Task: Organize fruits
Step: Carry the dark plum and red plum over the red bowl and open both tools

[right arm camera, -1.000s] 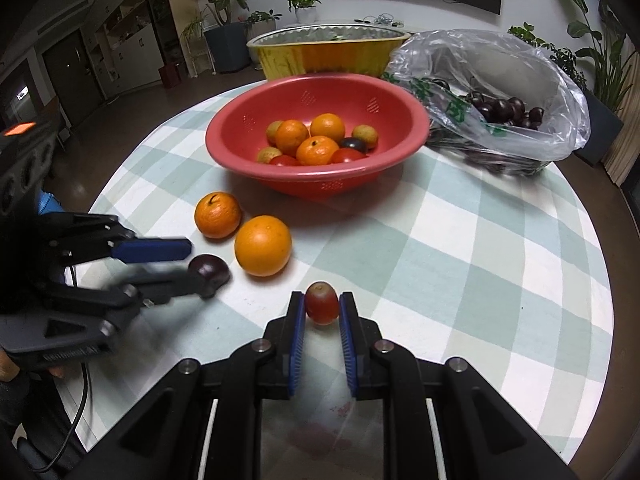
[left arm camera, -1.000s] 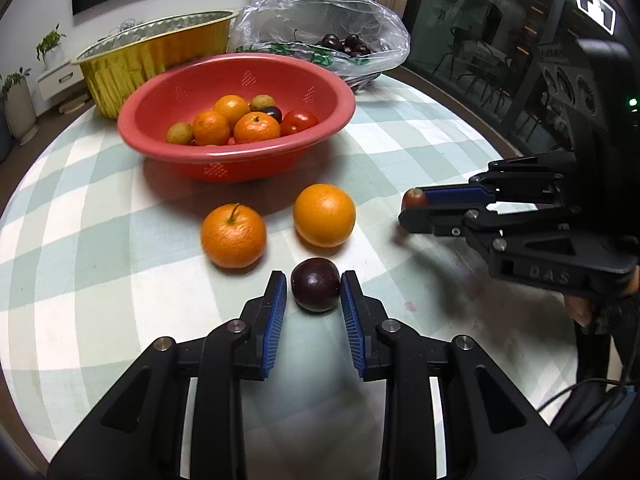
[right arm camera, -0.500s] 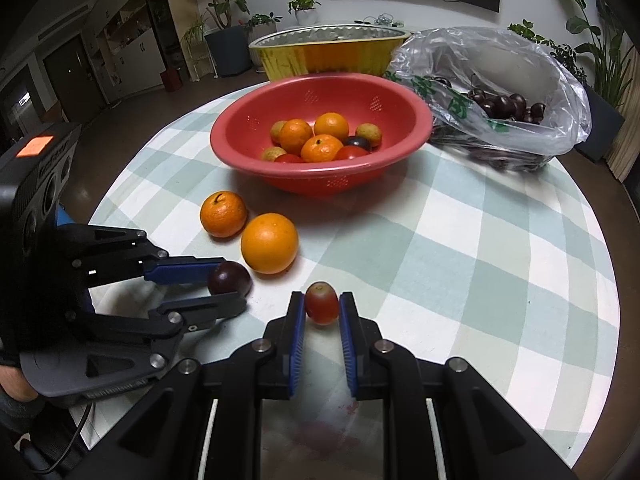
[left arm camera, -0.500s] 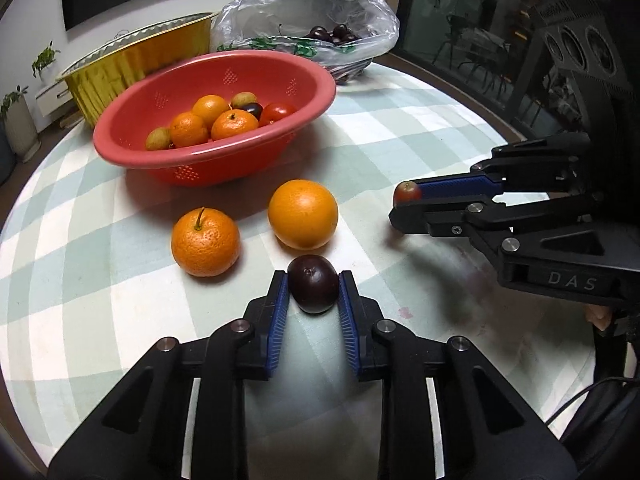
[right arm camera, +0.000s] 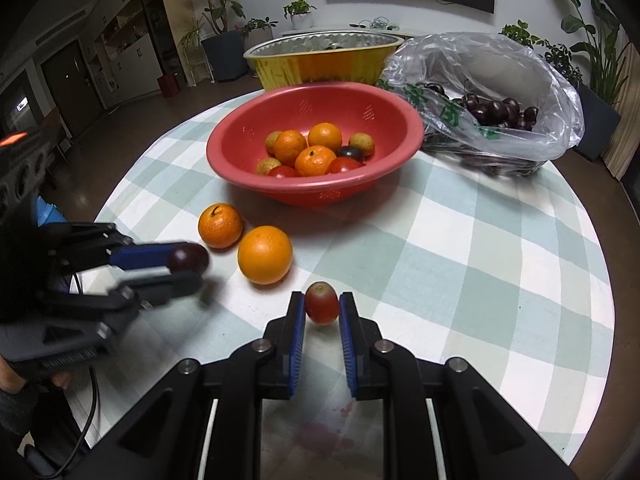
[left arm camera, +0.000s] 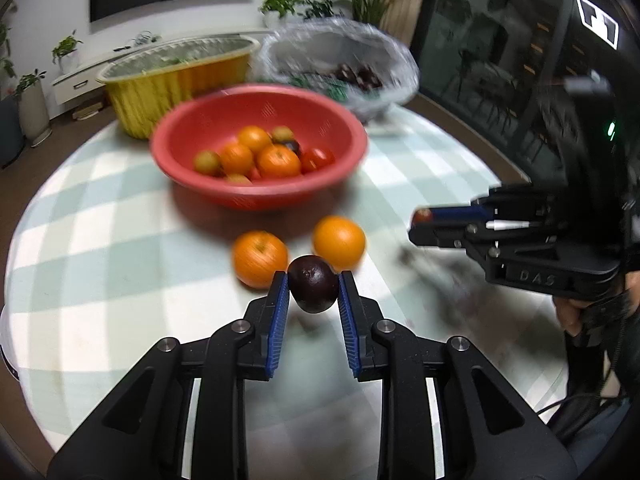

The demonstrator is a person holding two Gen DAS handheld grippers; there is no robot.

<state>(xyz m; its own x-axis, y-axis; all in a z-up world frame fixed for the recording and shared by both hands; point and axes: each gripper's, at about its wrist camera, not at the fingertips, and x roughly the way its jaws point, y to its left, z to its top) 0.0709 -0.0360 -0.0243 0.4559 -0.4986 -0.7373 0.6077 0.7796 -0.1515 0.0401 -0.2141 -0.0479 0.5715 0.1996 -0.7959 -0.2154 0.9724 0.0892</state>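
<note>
My left gripper (left arm camera: 313, 294) is shut on a dark purple plum (left arm camera: 313, 284), lifted a little off the checked tablecloth. In the right wrist view that same plum (right arm camera: 188, 258) shows at the left gripper's (right arm camera: 186, 270) tips. My right gripper (right arm camera: 322, 308) is shut on a small red grape-like fruit (right arm camera: 321, 303) near the cloth. Two oranges (right arm camera: 221, 225) (right arm camera: 265, 255) lie on the table in front of a red bowl (right arm camera: 360, 180) that holds several oranges, small green-yellow fruits, tomatoes and a dark plum.
Behind the red bowl stands a gold foil tray (right arm camera: 324, 62). A clear plastic bag (right arm camera: 496, 92) of dark plums lies at the back right. A red stain (right arm camera: 332, 420) marks the cloth near me. The round table's edge (right arm camera: 592, 360) curves close on the right.
The left gripper closed on the dark plum and raised it off the cloth, moving up toward the oranges. The right gripper stayed still with its red fruit.
</note>
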